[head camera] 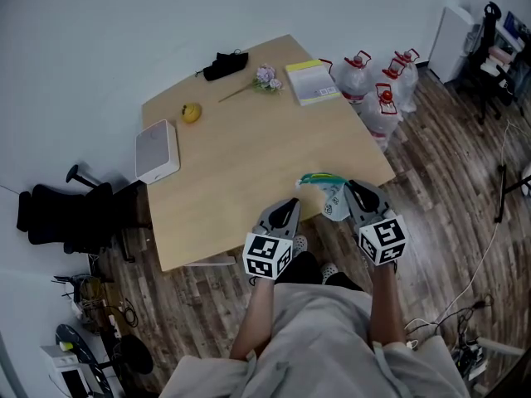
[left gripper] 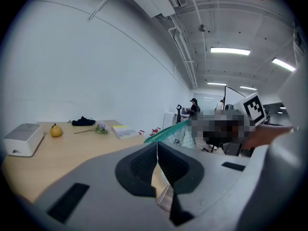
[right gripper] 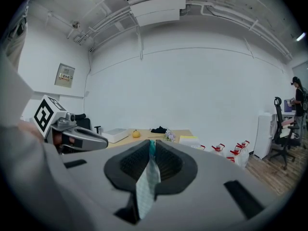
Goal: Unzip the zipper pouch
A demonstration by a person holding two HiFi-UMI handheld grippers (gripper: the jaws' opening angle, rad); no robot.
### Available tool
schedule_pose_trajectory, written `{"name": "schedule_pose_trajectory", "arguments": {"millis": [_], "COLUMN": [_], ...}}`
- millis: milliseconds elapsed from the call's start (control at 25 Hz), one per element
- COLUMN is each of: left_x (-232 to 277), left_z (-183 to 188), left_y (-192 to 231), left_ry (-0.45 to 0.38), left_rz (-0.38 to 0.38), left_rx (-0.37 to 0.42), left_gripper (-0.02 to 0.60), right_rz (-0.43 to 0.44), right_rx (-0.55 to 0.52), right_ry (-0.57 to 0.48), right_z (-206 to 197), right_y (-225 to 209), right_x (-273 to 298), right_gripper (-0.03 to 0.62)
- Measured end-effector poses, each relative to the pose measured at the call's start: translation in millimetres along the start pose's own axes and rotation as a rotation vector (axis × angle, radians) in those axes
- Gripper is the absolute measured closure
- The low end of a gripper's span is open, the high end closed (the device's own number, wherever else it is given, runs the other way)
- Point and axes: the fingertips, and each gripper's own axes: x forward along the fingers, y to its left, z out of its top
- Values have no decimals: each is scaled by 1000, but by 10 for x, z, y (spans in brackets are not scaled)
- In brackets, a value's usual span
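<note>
Zipper pouch (head camera: 332, 196): held in the air at the near edge of the counter (head camera: 249, 164), between the two grippers; teal zipper (left gripper: 168, 131) uppermost, mesh body hung below.
Right gripper (head camera: 353, 187): jaws clenched on the pouch's mesh and zipper edge (right gripper: 147, 186).
Left gripper (head camera: 290, 204): jaws pressed together, the zipper's end seen right at their tips; whether the pull is pinched cannot be told.
Counter, far side: white box (head camera: 156, 150), yellow fruit (head camera: 192, 113), black cloth (head camera: 226, 65), flower sprig (head camera: 265, 78) and book (head camera: 312, 81), all well apart from the pouch.
Floor: water jugs (head camera: 373, 85) stood beside the counter's far right corner.
</note>
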Motion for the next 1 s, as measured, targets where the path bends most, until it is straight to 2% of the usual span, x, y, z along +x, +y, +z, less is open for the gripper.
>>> {"name": "schedule_pose_trajectory", "arguments": {"millis": [1000], "left_x": [81], "left_z": [36], "left_y": [98], "left_ry": [-3], "left_rz": [17], "left_rx": [-3], "left_gripper": [558], "right_rz": [-18], "right_rx": [4], "right_ry": [-19], "right_z": [59], "right_y": [-93], "right_x": [-11], "right_gripper": [549]}}
